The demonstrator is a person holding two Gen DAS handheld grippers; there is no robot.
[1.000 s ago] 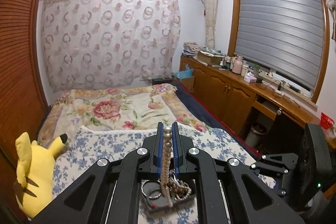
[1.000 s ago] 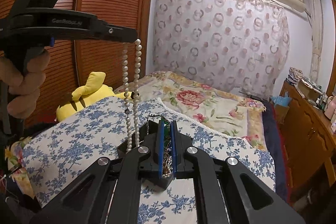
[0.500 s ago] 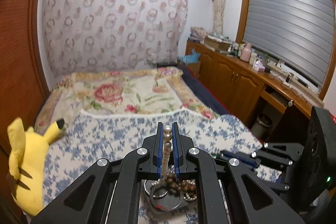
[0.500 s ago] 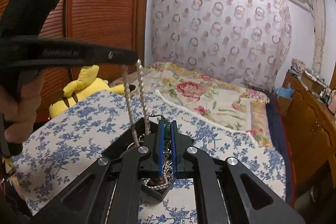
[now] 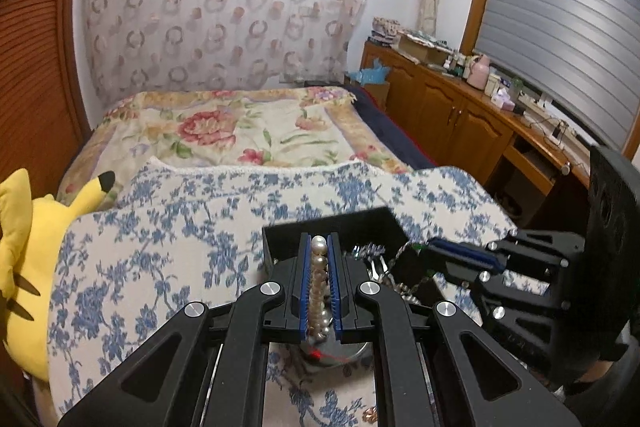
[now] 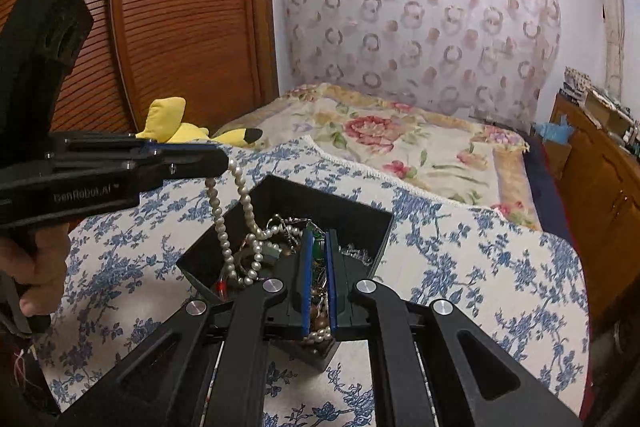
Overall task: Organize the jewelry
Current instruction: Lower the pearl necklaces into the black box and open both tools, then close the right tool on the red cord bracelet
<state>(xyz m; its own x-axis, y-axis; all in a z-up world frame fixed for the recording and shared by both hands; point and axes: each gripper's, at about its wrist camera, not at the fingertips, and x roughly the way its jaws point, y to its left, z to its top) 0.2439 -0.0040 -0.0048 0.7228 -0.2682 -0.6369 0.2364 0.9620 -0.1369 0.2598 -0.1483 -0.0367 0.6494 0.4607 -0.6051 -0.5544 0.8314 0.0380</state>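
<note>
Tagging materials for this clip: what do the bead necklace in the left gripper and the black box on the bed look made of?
Bead necklace: pearl or imitation pearl, judging by round cream beads with soft sheen; real or fake can't be told. Black box: probably matte plastic, given thin rigid walls, sharp corners and no shine.

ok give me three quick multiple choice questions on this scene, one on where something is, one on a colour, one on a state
1. Where does the lower end of the pearl necklace rest?
A. in the black box
B. on the wooden cabinet
C. on the plush toy

2. What colour is the plush toy?
A. green
B. yellow
C. red

3. How is the left gripper?
A. wide open, nothing in it
B. shut on the pearl necklace
C. shut on a cloth

Answers: 1 A, the strand trails down into the box among other jewelry. 2 B, yellow with black ear tips. 3 B, pearls sit between its blue fingers.
</note>
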